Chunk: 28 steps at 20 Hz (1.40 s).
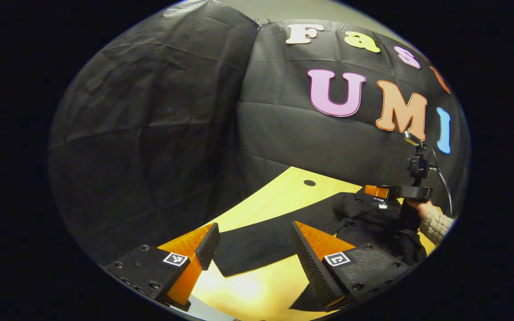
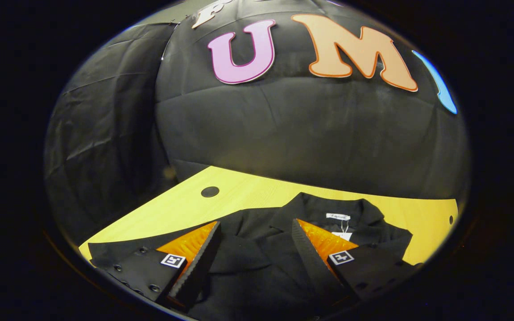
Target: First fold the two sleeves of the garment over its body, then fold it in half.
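Left gripper view: left gripper (image 1: pixel 252 249), jaws spread wide, nothing between them, held above pale yellow wooden table (image 1: pixel 279 196). Black fabric garment (image 1: pixel 283 232) lying flat on table, one long black sleeve (image 1: pixel 257 243) stretched out across the wood beyond the fingertips. Small dark round hole (image 1: pixel 309 183) in tabletop near far edge. Right gripper (image 1: pixel 384 192) farther off at right, above the bunched part of garment, held by hand (image 1: pixel 420 207) in knitted sleeve; jaw state there impossible to tell.

Right gripper view: right gripper (image 2: pixel 254 249), jaws spread apart, empty, poised over garment (image 2: pixel 257 267). Collar (image 2: pixel 328 209) with white neck label (image 2: pixel 338 216) lying toward far side of table (image 2: pixel 185 205). Round hole (image 2: pixel 210 191) at left, well apart from garment.
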### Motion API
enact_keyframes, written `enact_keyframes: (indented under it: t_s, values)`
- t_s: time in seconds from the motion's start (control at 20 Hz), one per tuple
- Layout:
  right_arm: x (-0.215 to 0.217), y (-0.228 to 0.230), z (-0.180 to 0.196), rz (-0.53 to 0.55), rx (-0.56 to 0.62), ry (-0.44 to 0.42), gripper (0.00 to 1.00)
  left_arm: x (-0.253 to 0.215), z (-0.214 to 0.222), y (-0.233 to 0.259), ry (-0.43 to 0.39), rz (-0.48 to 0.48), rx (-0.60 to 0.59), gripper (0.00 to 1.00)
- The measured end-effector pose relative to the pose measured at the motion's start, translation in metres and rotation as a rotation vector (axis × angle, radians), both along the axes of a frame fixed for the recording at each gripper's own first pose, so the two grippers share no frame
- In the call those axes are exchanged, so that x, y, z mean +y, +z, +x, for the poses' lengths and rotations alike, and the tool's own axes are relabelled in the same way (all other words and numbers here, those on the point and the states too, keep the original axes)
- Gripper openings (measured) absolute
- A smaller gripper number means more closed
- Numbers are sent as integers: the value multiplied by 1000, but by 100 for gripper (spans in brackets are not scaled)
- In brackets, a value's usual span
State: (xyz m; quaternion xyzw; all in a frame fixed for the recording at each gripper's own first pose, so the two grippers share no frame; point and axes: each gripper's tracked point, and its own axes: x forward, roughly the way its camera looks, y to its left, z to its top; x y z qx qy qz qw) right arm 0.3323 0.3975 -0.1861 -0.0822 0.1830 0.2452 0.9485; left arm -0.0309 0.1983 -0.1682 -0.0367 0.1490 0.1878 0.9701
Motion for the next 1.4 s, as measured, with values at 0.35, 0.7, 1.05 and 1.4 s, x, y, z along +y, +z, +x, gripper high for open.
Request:
enact_keyframes:
  t_s: [0.35, 0.7, 1.05, 1.4]
  values:
    - [-65, 62, -32, 105, -80, -61, 100, 22, 17, -57, -3, -42, 91, 95]
    - [-159, 125, -75, 175, -182, -141, 100, 32, 12, -106, 7, -36, 212, 95]
    - [-270, 163, -119, 99, -273, -275, 100, 36, 0, -133, 64, -77, 281, 95]
    - [-324, 176, -151, 81, -284, -357, 100, 41, -2, -141, 49, -2, 326, 94]
